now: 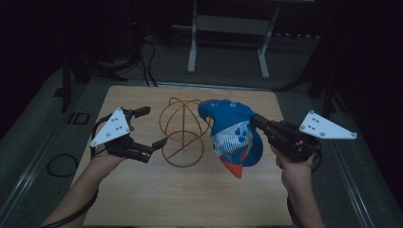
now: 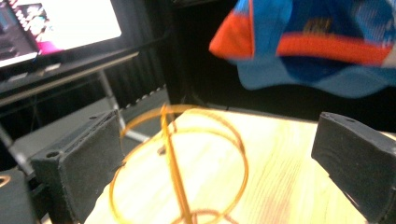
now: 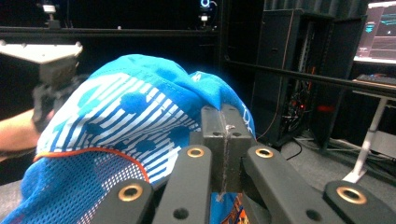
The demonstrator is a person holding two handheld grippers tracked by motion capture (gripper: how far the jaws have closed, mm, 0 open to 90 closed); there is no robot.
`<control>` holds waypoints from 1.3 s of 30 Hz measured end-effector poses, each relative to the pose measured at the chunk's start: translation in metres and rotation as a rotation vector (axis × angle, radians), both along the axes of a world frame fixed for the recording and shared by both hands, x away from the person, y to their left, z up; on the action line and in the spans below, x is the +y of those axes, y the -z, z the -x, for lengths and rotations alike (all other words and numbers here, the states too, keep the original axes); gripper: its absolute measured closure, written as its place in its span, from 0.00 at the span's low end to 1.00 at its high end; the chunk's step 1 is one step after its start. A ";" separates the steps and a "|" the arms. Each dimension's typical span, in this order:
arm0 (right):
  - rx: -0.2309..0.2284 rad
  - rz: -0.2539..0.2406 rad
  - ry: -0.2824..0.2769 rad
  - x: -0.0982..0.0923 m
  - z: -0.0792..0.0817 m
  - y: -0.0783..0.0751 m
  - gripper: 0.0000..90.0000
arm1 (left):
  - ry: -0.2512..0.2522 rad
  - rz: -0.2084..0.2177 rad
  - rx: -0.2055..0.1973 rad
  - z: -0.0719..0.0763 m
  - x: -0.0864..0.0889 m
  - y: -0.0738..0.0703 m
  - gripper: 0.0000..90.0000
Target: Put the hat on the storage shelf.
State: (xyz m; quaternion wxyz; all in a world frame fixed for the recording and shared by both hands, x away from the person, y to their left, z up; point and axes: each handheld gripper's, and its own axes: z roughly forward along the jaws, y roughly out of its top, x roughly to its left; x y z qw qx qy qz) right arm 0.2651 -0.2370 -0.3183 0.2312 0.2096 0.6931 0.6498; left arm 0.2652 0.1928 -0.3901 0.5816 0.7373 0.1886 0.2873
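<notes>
The blue cap (image 1: 230,133) hangs in the air over the wooden table (image 1: 142,199), at about three o'clock from the gold wire stand (image 1: 183,133), its crown just beside the stand's top loops. Whether fabric touches wire cannot be told from the high view. The cap is blue with white striped panels, a mesh section and an orange-edged brim pointing down toward six o'clock.

The right gripper (image 1: 256,121) has its jaws pressed together on the cap's fabric; in the right gripper view the pads (image 3: 212,135) meet with blue cloth (image 3: 140,121) pinched between them. The left gripper (image 1: 154,126) stands at nine o'clock from the stand, jaws wide apart with nothing between them. In the left gripper view the stand (image 2: 180,163) sits between the two open pads (image 2: 86,158), untouched.

Step in hand, as judged: carrying the cap to the stand to seat it over the wire dome. The next move calls for lowering the crown squarely over the top loops, with the left gripper free to steady the stand or the cap.

Writing: white lettering near the cap's top edge is too small to read. No other brand is legible.
</notes>
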 end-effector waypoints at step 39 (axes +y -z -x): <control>0.111 0.210 -0.141 0.194 -0.094 0.007 1.00 | -0.324 0.116 0.132 0.047 0.082 0.161 0.03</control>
